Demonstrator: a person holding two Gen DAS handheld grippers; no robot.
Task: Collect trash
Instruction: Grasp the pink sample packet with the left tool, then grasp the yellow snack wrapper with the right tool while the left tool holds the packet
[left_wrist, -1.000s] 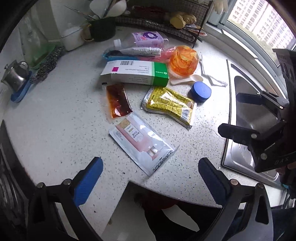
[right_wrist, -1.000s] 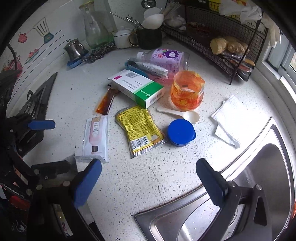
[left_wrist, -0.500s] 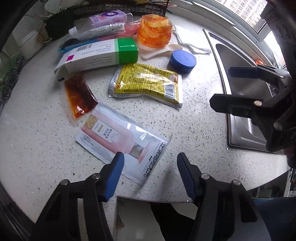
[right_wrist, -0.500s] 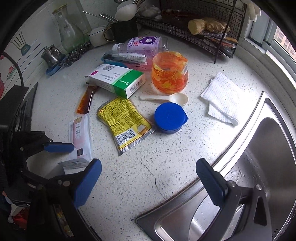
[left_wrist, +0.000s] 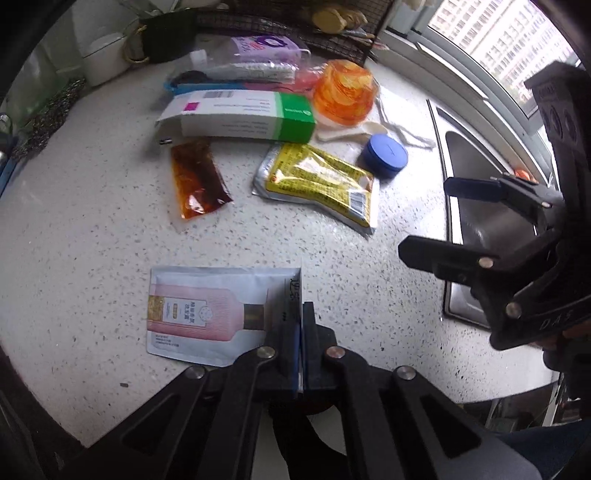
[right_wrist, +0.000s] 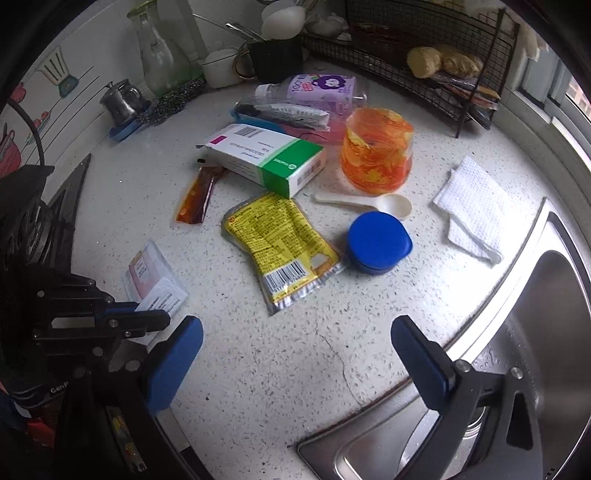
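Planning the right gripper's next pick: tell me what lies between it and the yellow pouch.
Nothing: in the right wrist view, only bare speckled counter separates the open right gripper from the yellow pouch.

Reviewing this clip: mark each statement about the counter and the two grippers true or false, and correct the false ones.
1. The left gripper has its jaws shut on the edge of the flat pink-and-white sachet. True.
2. The right gripper holds the yellow foil pouch. False: its jaws stand open and empty, and the pouch lies on the speckled white counter.
3. The round blue plastic lid sits beside the pouch. True.
4. The white plastic spoon stands inside the orange translucent cup. False: it lies on the counter in front of the cup.
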